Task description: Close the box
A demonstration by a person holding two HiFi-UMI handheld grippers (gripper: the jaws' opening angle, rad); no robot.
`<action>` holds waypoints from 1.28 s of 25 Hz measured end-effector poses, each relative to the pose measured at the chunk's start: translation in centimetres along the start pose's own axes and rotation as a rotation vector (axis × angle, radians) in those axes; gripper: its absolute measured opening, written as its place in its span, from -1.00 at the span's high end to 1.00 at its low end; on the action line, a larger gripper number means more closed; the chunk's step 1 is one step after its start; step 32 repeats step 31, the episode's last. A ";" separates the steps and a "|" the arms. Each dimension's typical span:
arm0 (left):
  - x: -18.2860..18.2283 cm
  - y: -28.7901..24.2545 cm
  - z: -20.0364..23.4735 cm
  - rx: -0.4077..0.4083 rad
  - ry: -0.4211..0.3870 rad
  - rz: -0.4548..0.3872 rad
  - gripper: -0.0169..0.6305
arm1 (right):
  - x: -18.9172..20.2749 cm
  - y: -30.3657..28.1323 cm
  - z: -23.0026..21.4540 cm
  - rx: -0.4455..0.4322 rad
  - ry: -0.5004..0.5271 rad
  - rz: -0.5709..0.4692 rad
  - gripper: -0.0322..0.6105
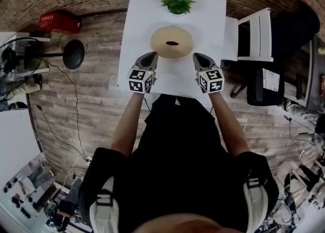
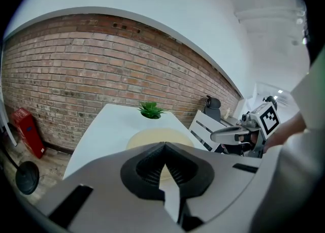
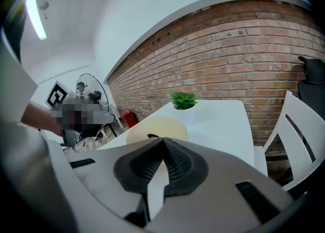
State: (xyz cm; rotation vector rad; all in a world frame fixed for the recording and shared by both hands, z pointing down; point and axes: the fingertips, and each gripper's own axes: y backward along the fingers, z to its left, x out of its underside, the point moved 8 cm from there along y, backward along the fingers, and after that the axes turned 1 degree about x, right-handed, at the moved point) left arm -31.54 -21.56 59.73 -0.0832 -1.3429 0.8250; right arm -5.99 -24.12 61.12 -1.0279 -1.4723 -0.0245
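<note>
round beige box (image 1: 171, 42) w/ a dark oval slot on top sits mid white desk (image 1: 144, 8), small green potted plant (image 1: 177, 0) just behind it. left claw (image 1: 152, 55) & right claw (image 1: 197, 56) are both pressed together w/ nothing in them (one parked just beside each near side of the box).

Nothing is legible; print on the red crate (image 1: 59, 22) is too small.
</note>
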 end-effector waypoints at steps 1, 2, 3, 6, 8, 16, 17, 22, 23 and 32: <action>0.1 0.1 -0.3 0.000 0.006 0.000 0.89 | 0.0 0.1 0.0 -0.009 -0.005 0.001 0.91; 0.1 0.3 -0.5 0.000 0.010 0.000 0.89 | 0.0 0.2 -0.1 -0.016 -0.010 0.001 0.91; 0.1 0.4 -0.7 -0.001 0.013 0.001 0.89 | 0.0 0.3 -0.1 -0.023 -0.012 0.001 0.91; 0.2 0.8 -1.3 -0.015 0.018 -0.002 0.89 | 0.1 0.7 -0.3 -0.036 -0.005 0.003 0.91; 0.3 1.0 -1.5 -0.030 0.035 -0.012 0.89 | 0.2 0.9 -0.4 -0.043 0.003 0.008 0.91; 1.0 2.1 -1.9 -0.088 0.097 -0.026 0.89 | 0.1 1.4 -0.8 -0.056 -0.022 -0.013 0.91; 0.9 2.2 -1.9 -0.092 0.100 -0.028 0.89 | 0.0 1.3 -0.9 -0.057 -0.027 -0.016 0.91; 1.0 2.3 -1.9 -0.093 0.109 -0.025 0.89 | -0.1 1.0 -1.1 -0.053 -0.035 -0.018 0.91; 0.9 2.2 -1.8 -0.091 0.108 -0.023 0.89 | -0.2 0.8 -1.1 -0.051 -0.038 -0.019 0.91; 0.6 2.3 0.8 -0.086 0.117 -0.023 0.89 | -0.6 -0.9 0.2 -0.043 -0.058 -0.024 0.91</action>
